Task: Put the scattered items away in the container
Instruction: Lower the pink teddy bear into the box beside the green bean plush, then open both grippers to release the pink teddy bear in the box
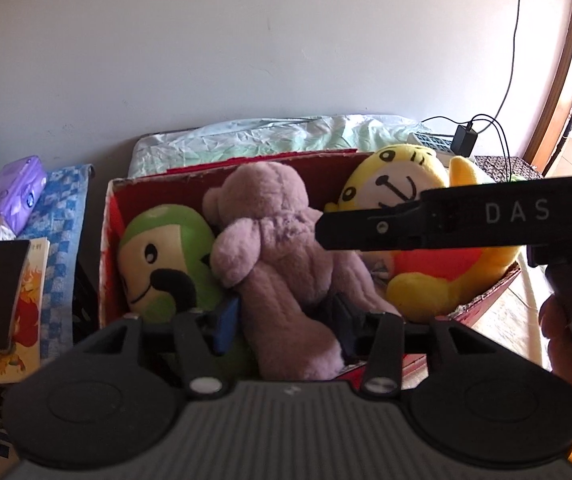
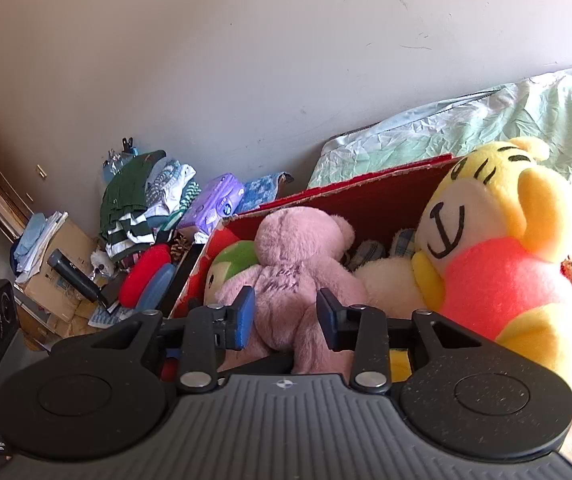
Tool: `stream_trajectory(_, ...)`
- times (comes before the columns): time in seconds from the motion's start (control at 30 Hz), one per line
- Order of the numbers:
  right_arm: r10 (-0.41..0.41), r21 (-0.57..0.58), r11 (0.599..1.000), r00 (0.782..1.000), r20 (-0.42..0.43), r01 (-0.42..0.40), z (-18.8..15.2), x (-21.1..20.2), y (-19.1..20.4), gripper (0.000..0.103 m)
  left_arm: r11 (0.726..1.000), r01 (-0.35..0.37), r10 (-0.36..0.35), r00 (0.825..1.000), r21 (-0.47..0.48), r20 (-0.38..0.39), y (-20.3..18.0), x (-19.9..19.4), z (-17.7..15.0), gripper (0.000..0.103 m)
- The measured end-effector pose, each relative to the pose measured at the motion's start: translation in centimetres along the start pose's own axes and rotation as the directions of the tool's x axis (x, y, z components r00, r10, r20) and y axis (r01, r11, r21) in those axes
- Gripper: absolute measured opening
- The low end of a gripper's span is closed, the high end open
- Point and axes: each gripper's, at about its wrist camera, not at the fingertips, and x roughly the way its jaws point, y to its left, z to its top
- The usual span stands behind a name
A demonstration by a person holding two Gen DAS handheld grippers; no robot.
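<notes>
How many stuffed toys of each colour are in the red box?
Pink bear: 1
Green toy: 1
Yellow tiger: 1
Cream toy: 1, mostly hidden
Total: 4 that can be seen in the red box

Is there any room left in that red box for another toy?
Hardly. The red cardboard box is packed: green plush, pink teddy bear, yellow tiger plush. The one small pocket lies behind the bear, along the back wall, and plaid fabric partly fills it.
</notes>
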Motion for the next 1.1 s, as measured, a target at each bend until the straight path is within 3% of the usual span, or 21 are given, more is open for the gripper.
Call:
stream_trajectory(0.27, -0.077, -0.093, 0.993, 0.996, -0.039, 0.074, -0.2, 1.1, 1.2, 0.04, 1.0, 0.002, -0.003, 1.0, -0.022, -0.011, 0.0, 0.3, 0.0, 0.054)
stream_trajectory(0.43, -0.066, -0.042, 0.997, 0.997, -0.044, 0.064, 0.6, 0.1, 0.6, 0.039, 0.996, 0.015, -0.016, 1.0, -0.084, -0.016, 0.8, -0.4, 0.7, 0.056)
stream_trajectory(0.57, -0.136, -0.044, 0.99, 0.99, -0.043, 0.134, 1.2, -1.0, 0.7, 0.042, 0.994, -0.037, 0.039, 0.999, -0.104, 0.023, 1.0, -2.1, 1.7, 0.078)
stream_trajectory(0.77, -0.189, -0.021, 0.982, 0.98, -0.058, 0.188, 1.3, -1.8, 0.9, 0.051, 0.985, -0.131, 0.133, 0.991, -0.108, 0.01, 0.3, -2.8, 2.5, 0.094)
stream_trajectory(0.93, -0.208, -0.016, 0.978, 0.976, -0.06, 0.207, 1.3, -2.5, 1.1, 0.053, 0.973, -0.206, 0.205, 0.979, -0.101, -0.022, 0.0, -2.7, 2.8, 0.099)
stream_trajectory(1.0, -0.231, -0.02, 0.973, 0.972, -0.049, 0.23, 1.3, -2.9, 1.3, 0.062, 0.968, -0.226, 0.223, 0.974, -0.108, -0.036, 0.0, -2.8, 2.9, 0.101)
stream_trajectory(1.1, -0.252, -0.015, 0.968, 0.967, -0.038, 0.251, 1.6, -3.4, 1.3, 0.065, 0.96, -0.25, 0.247, 0.968, -0.123, -0.041, 0.0, -3.1, 3.2, 0.101)
